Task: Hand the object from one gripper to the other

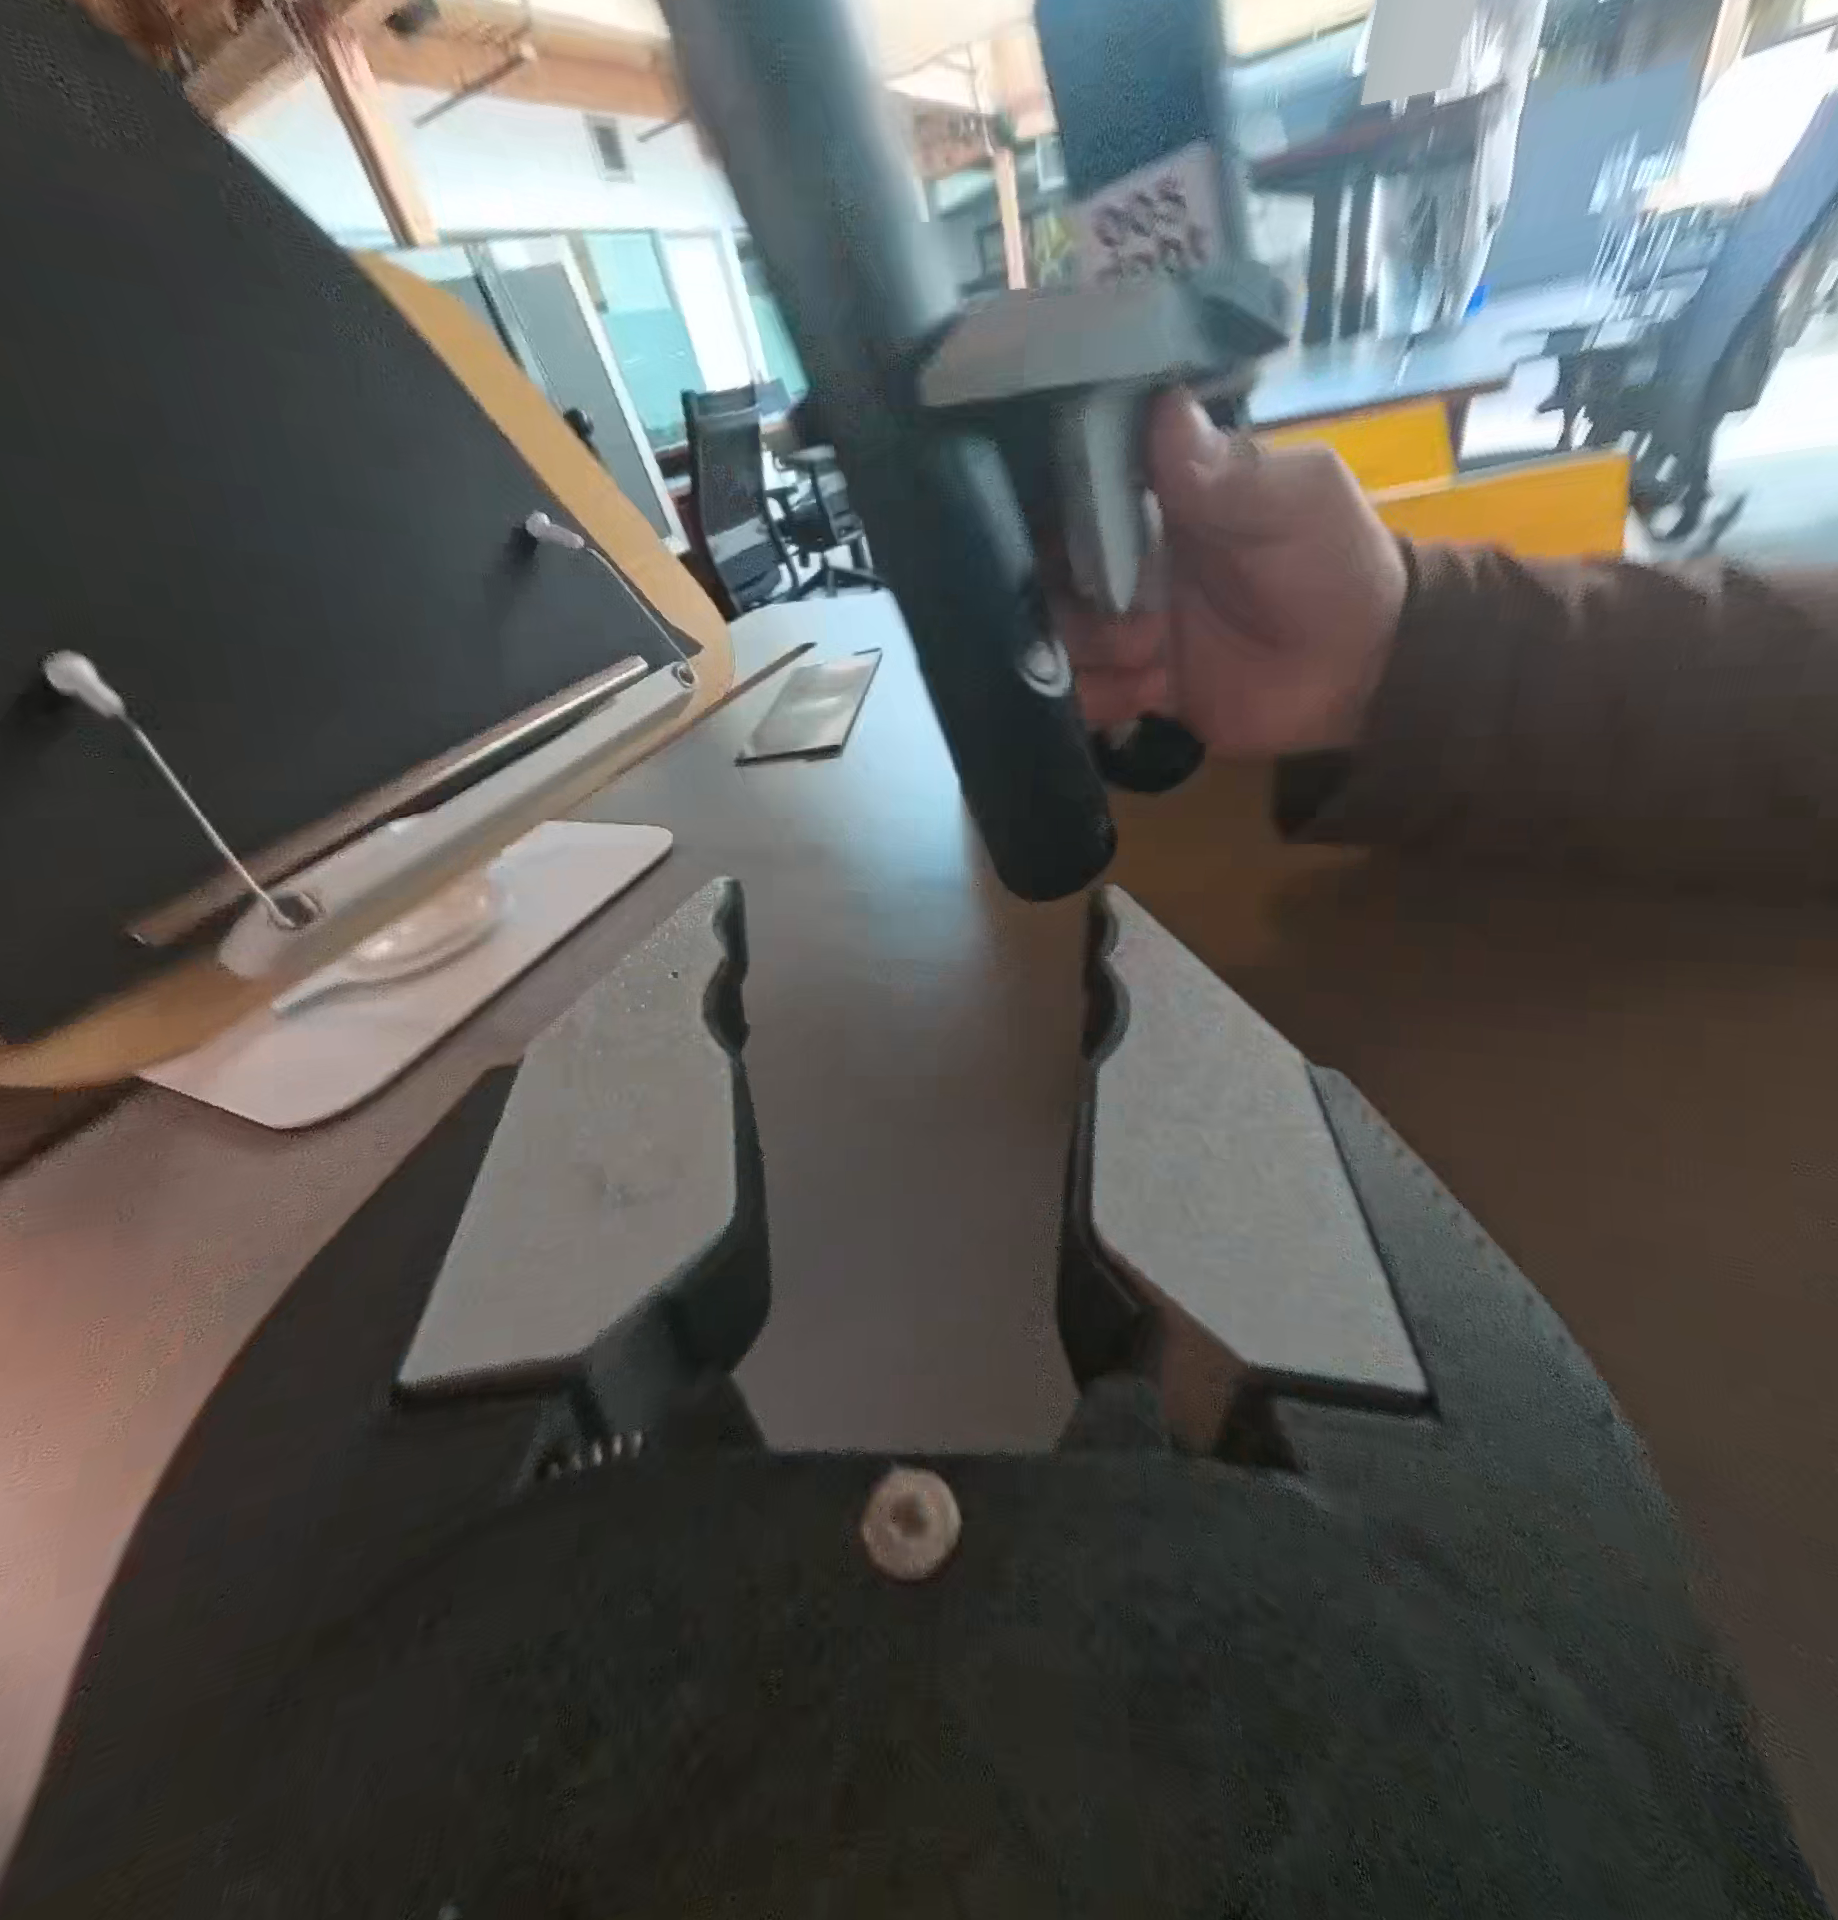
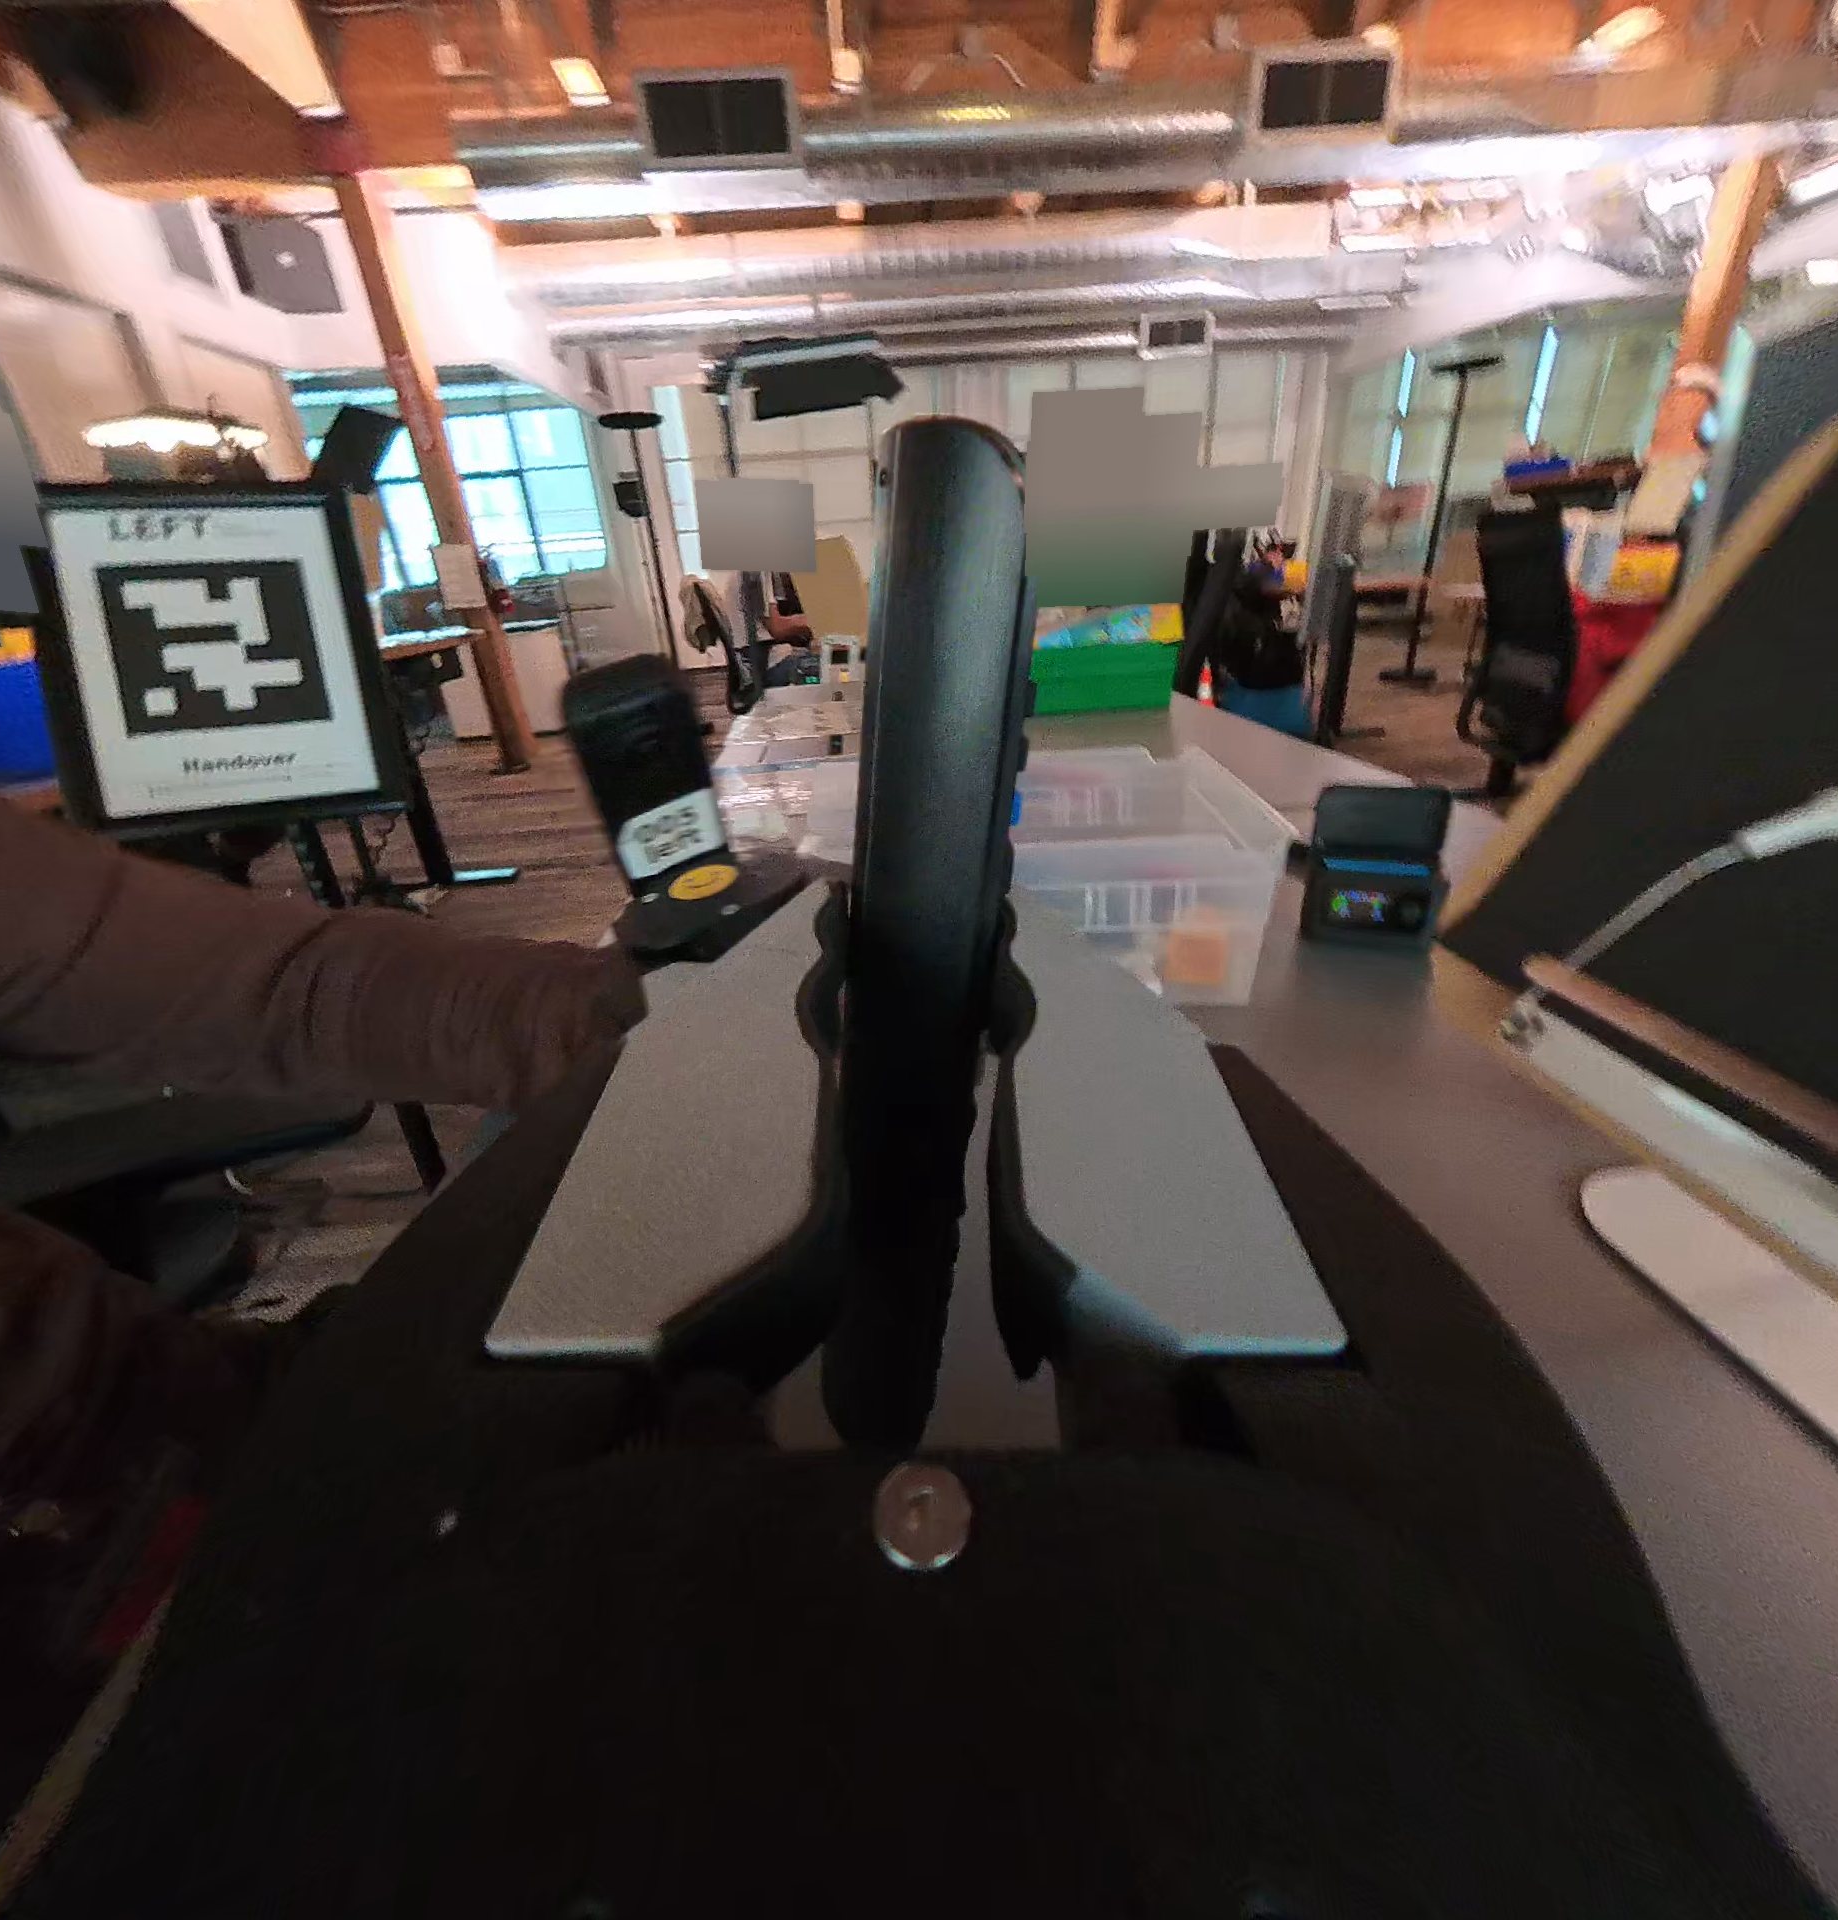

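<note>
While the right gripper (image 2: 920,997) is closed on the long black plastic remote control (image 2: 936,883) and holds it upright, the left gripper (image 1: 910,935) waits wide open and empty just beside its lower end (image 1: 1050,831). If the right lets go before the left has clamped, the smooth remote may slip down onto the dark table (image 1: 894,1091).

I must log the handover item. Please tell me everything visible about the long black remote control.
The long black remote control is a slim, smooth plastic bar with rounded ends and small side buttons. The right gripper clamps its lower half, and it stands upright along the fingers. In the left wrist view its lower end hangs above the dark table, just ahead of the open left gripper, not touching.
</note>
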`<state>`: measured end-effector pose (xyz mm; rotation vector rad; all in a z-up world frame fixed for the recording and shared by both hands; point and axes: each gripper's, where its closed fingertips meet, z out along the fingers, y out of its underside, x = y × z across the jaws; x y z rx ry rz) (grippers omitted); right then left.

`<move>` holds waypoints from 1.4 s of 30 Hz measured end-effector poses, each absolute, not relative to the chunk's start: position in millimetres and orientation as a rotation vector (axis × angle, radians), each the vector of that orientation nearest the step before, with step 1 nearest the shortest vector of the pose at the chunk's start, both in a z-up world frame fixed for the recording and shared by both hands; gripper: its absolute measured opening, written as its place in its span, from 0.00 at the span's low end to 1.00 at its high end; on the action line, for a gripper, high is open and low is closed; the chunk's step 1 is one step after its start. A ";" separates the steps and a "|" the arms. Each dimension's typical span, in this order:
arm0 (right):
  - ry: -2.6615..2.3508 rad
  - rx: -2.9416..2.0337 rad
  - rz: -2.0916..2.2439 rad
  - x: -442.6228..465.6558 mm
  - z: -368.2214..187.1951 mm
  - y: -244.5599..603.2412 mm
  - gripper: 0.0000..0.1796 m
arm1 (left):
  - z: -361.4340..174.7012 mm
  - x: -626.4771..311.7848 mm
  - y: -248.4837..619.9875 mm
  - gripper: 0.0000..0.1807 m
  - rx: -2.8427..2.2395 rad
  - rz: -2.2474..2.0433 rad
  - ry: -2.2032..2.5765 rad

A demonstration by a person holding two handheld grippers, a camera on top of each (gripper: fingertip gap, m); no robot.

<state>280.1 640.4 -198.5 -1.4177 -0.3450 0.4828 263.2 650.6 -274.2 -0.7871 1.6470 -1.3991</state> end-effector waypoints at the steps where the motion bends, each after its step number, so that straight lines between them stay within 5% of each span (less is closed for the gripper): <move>1: -0.393 -1.400 0.470 270.7 -197.5 640.2 0.12 | -272.1 262.7 650.6 0.35 -0.813 -1.464 1.637; 6: -0.527 -1.412 0.410 231.4 -206.1 651.3 0.12 | -259.9 253.5 629.5 0.32 -0.788 -1.683 1.641; 10: -0.547 -1.455 0.407 215.2 -216.0 662.4 0.12 | -270.7 252.0 619.3 0.14 -0.695 -1.602 1.725; 13: -0.492 -1.524 0.429 225.7 -220.0 662.2 0.17 | -274.4 262.0 640.1 0.13 -0.657 -1.341 1.690; 15: -0.396 -1.499 0.496 243.8 -210.7 655.3 0.31 | -274.4 269.8 668.9 0.10 -0.675 -1.096 1.626; 19: -0.323 -1.469 0.702 267.8 -198.5 631.4 0.36 | -270.4 272.4 726.6 0.10 -0.484 -0.375 1.512; 25: -0.222 -1.655 1.022 267.3 -232.4 627.2 0.37 | -269.8 267.9 703.6 0.10 -0.038 -0.073 1.471; 29: -0.227 -1.837 1.270 235.9 -272.8 630.3 0.36 | -269.7 265.1 672.6 0.10 0.144 0.001 1.414; 35: -0.214 -2.066 1.154 236.1 -311.7 641.1 0.14 | -287.7 275.2 680.6 0.17 0.019 -0.020 1.489; 42: -0.175 -1.997 0.701 284.1 -292.5 654.3 0.12 | -269.4 270.1 694.1 0.24 -0.551 -0.706 1.516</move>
